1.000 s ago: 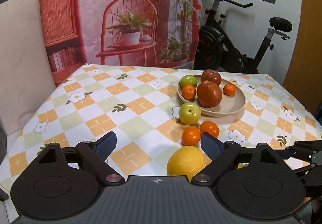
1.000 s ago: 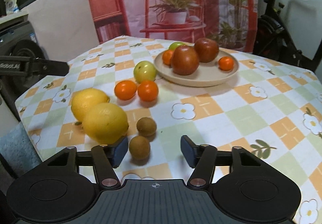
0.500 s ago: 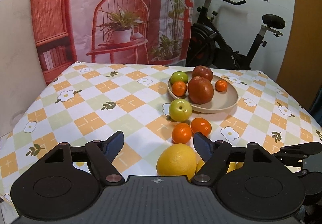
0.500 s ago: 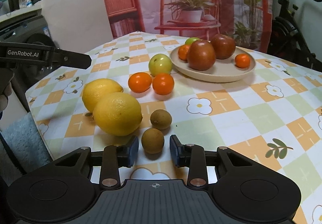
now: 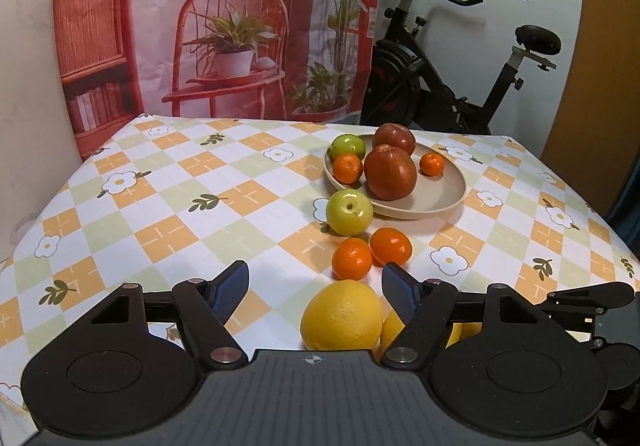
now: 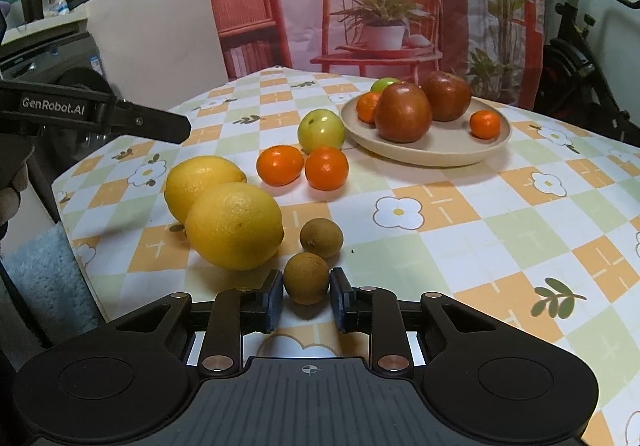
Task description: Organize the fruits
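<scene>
My right gripper [image 6: 306, 282] is shut on a small brown round fruit [image 6: 306, 274] at the table's near edge. A second brown fruit [image 6: 322, 238] lies just behind it. Two lemons [image 6: 234, 226] sit to its left. My left gripper [image 5: 315, 274] hangs low over the near lemon [image 5: 342, 316]. Its jaws are closing, the lemon lies between them nearer the right finger, and the pads do not press on it. Beyond are two mandarins [image 5: 352, 258] and a green apple [image 5: 349, 211]. The beige plate [image 5: 452, 201] holds two red apples, a green fruit and two mandarins.
The checked tablecloth [image 5: 168, 205] has free room on its left half. A printed backdrop [image 5: 224, 25] hangs behind the table, with an exercise bike [image 5: 460, 85] to its right. A pale wall panel [image 6: 152, 45] stands at the left. The table edge runs close under both grippers.
My right gripper's fingers closed from wide apart onto the nearer brown fruit. My left gripper's fingers drew somewhat closer together around the lemon.
</scene>
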A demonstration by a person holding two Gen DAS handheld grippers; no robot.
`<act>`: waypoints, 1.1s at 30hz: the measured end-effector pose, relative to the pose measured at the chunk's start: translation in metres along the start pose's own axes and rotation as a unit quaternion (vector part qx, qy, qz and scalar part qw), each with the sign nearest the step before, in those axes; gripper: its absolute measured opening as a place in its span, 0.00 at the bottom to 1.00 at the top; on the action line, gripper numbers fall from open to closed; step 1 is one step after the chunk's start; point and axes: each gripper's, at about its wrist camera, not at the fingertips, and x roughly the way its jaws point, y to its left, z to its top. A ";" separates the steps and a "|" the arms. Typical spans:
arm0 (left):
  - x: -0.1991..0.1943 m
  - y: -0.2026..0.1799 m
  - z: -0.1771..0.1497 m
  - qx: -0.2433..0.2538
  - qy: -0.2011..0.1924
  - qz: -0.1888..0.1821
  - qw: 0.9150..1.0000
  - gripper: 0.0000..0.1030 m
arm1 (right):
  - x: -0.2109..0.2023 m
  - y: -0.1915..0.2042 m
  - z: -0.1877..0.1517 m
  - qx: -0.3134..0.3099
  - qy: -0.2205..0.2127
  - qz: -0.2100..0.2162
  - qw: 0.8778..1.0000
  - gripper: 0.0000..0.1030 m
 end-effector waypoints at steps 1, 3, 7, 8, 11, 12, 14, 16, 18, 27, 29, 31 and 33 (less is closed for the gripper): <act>0.000 0.000 0.000 0.000 0.000 -0.001 1.000 0.73 | -0.001 -0.001 0.000 0.000 -0.003 -0.001 1.000 0.22; 0.000 -0.001 0.000 0.000 -0.001 -0.002 1.000 0.73 | -0.004 -0.002 0.002 0.000 -0.011 -0.004 1.000 0.22; 0.002 -0.003 0.001 0.006 0.001 -0.011 1.000 0.68 | -0.012 -0.013 0.005 0.005 -0.032 -0.010 0.999 0.22; 0.002 -0.003 0.002 0.009 0.002 -0.017 1.000 0.66 | -0.014 -0.017 0.005 0.006 -0.038 -0.014 0.999 0.22; 0.006 -0.007 0.006 0.018 0.007 -0.036 0.999 0.65 | -0.017 -0.032 0.004 0.012 -0.046 -0.023 0.999 0.22; 0.008 -0.010 0.008 0.023 0.010 -0.043 0.999 0.64 | -0.016 -0.038 0.004 0.015 -0.045 -0.030 0.998 0.22; 0.014 -0.017 0.010 0.036 0.021 -0.060 0.997 0.59 | -0.017 -0.046 0.002 0.021 -0.046 -0.037 0.998 0.22; 0.024 -0.026 0.013 0.049 0.037 -0.081 0.995 0.55 | -0.017 -0.050 0.003 0.022 -0.050 -0.038 0.998 0.22; 0.035 -0.035 0.015 0.062 0.055 -0.105 0.991 0.50 | -0.016 -0.051 0.003 0.023 -0.052 -0.037 0.998 0.22; 0.085 -0.047 0.036 0.059 0.153 -0.191 0.968 0.46 | -0.016 -0.055 0.002 0.028 -0.057 -0.039 0.997 0.22; 0.093 -0.047 0.037 0.058 0.169 -0.200 0.963 0.45 | -0.017 -0.056 0.002 0.031 -0.058 -0.039 0.997 0.22; 0.099 -0.051 0.037 0.063 0.184 -0.205 0.959 0.45 | -0.017 -0.056 0.001 0.031 -0.059 -0.040 0.997 0.22; 0.103 -0.055 0.036 0.074 0.195 -0.209 0.955 0.45 | -0.017 -0.057 0.001 0.033 -0.060 -0.040 0.997 0.22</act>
